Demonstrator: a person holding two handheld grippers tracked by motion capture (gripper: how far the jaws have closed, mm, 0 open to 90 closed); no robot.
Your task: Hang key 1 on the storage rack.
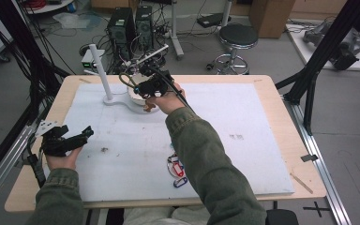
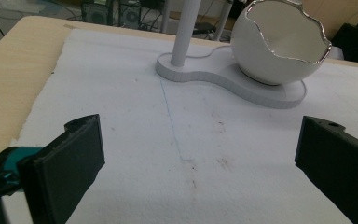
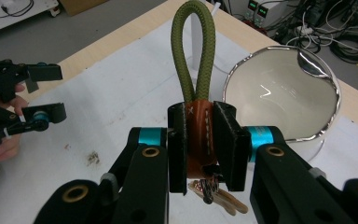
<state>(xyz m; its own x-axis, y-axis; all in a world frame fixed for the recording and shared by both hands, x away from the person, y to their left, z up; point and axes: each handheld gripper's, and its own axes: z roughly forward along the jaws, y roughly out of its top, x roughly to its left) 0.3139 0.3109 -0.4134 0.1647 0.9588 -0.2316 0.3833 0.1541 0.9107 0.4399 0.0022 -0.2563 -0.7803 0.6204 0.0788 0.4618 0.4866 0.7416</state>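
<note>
Fingers (image 3: 228, 140) of the right gripper (image 3: 200, 144) pinch the brown leather tab of an olive rope-loop keychain (image 3: 196, 70), held upright just beside the white eggshell bowl (image 3: 279, 98) on its stand (image 2: 242, 81). Left gripper (image 1: 68, 139), fingers spread wide and empty, rests at the near-left of the white mat (image 1: 225, 140) covering the tabletop (image 1: 281, 93); carabiners (image 1: 176, 169) lie near the front edge.

this looks like a robotics or electronics lab. beyond the wooden table (image 1: 281, 117) with its white foam mat (image 1: 243, 112), at twelve o'clock, computer towers (image 1: 130, 23) stand on the grey floor amid tangled cables (image 1: 194, 44), with a black stool (image 1: 236, 40) at one o'clock. black frame struts (image 1: 326, 44) rise at two o'clock, and bench power supplies (image 3: 256, 8) sit past the table edge.
</note>
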